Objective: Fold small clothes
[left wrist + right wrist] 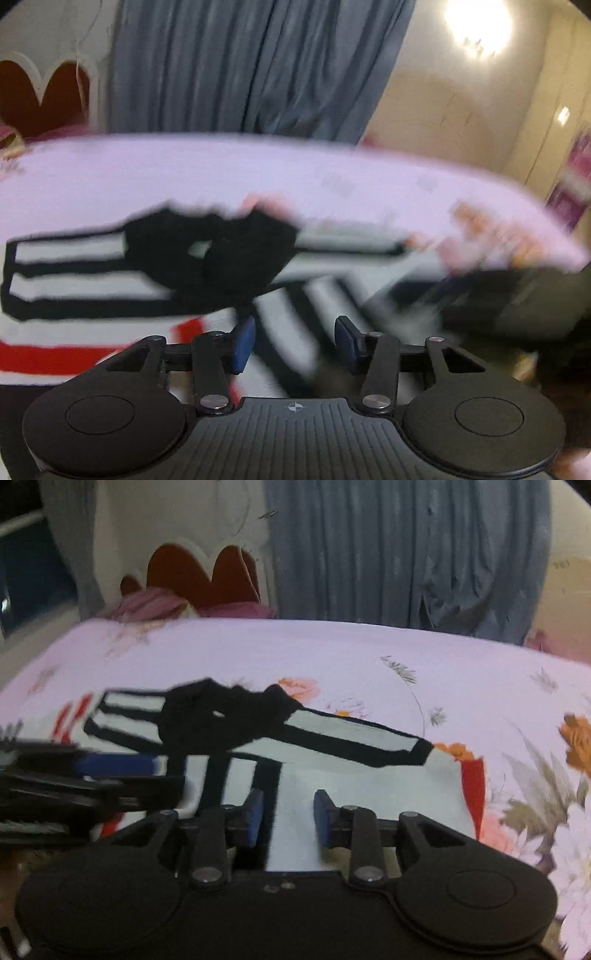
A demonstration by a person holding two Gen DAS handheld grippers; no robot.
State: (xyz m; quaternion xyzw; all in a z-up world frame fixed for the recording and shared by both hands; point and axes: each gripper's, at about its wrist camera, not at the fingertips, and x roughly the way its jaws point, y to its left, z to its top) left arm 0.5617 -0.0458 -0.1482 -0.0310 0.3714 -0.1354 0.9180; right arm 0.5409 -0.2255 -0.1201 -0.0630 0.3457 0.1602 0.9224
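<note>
Lilac floral bed (332,653) carries the striped garment (354,786), spread flat with sleeves out, likely ready for folding. Left tongs (293,341) and right tongs (288,818) hover just over it, both parted, gripping nothing.

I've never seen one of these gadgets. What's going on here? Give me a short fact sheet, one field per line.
Setting: bed with a floral sheet, blue curtain behind
Garment: striped shirt, white with black and red bands, lying on the sheet with a sleeve folded across
Left gripper: open, over the shirt, holding nothing
Right gripper: open, over the shirt, holding nothing
Image quality: left view badly blurred
</note>
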